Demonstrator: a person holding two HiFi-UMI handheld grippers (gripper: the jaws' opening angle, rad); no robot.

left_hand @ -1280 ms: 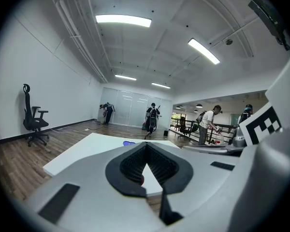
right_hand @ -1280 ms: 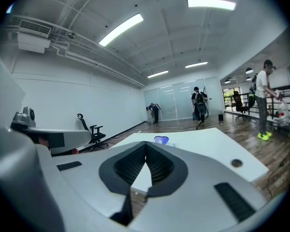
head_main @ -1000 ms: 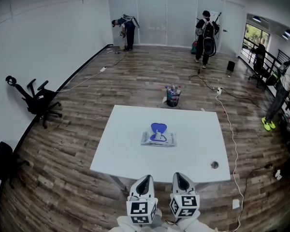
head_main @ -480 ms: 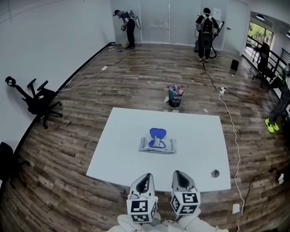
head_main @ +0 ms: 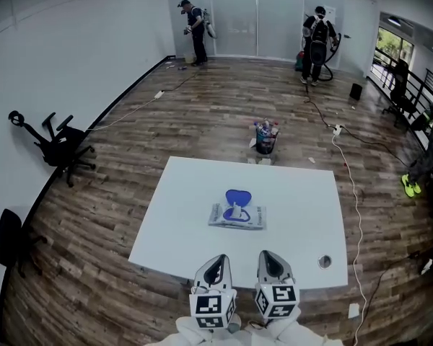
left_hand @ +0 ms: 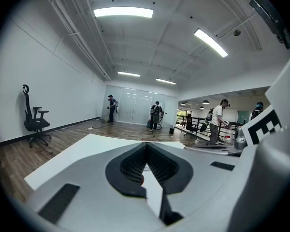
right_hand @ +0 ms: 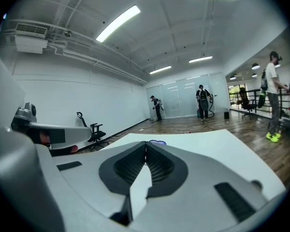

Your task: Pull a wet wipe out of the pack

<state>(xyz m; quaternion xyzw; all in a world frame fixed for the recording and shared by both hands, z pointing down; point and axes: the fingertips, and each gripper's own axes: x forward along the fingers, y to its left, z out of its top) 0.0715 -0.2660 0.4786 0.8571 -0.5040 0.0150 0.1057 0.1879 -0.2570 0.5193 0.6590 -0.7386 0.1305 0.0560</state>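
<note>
Pack point(head_main: 236, 216) flat mid-surface point(head_main: 296, 193), blue lid point(head_main: 237, 195) flipped up, wipe tuft point(head_main: 235, 208) poking out, ready for pinch. Left tool point(head_main: 216, 265) and right tool point(head_main: 269, 261) side by side over near edge, well short of it; each has jaws together, nothing between. Reach not begun.

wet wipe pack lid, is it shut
No, the blue lid is flipped open at the far side of the pack.
</note>
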